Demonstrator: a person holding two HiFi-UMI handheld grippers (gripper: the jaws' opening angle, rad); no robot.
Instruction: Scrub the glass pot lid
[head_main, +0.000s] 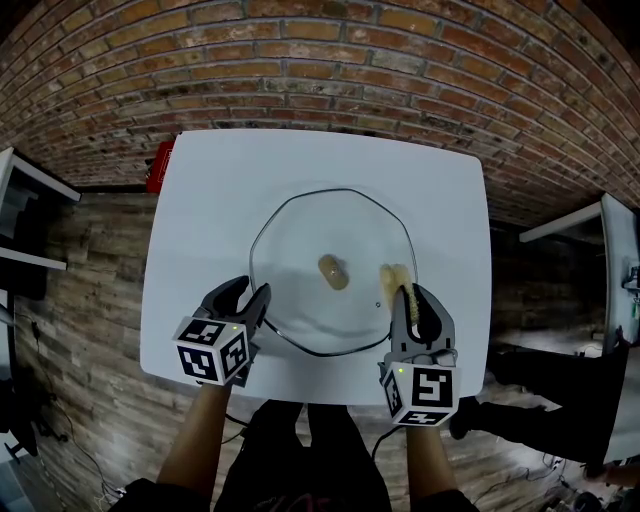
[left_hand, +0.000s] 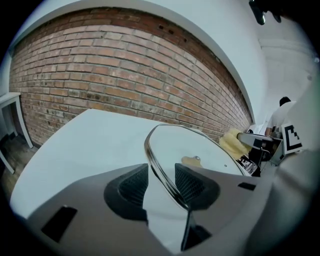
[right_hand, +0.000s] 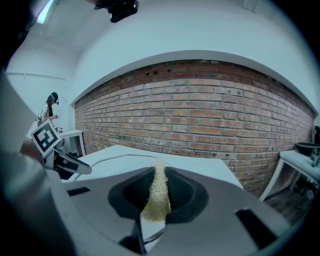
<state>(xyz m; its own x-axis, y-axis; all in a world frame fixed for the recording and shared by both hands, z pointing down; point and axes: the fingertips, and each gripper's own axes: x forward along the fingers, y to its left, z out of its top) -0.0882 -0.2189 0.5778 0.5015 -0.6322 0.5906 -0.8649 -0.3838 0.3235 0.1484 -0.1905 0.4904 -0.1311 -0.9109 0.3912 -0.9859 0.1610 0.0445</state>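
The glass pot lid (head_main: 322, 235) seems stiff, slippery and fragile; its rim gives the best hold. The left hand-held gripper (head_main: 252, 291) is released astride that rim. The right hand-held gripper (head_main: 410, 296) clenches a scrub pad (head_main: 393, 278).

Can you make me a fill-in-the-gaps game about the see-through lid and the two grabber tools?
1. The glass pot lid lies on a ____ table.
2. The right tool is shut on a ____ scrubber.
3. The left tool has open jaws, with the rim of the ____ between them.
4. The wall behind the table is built of ____.

Missing words: white; yellow; lid; bricks.
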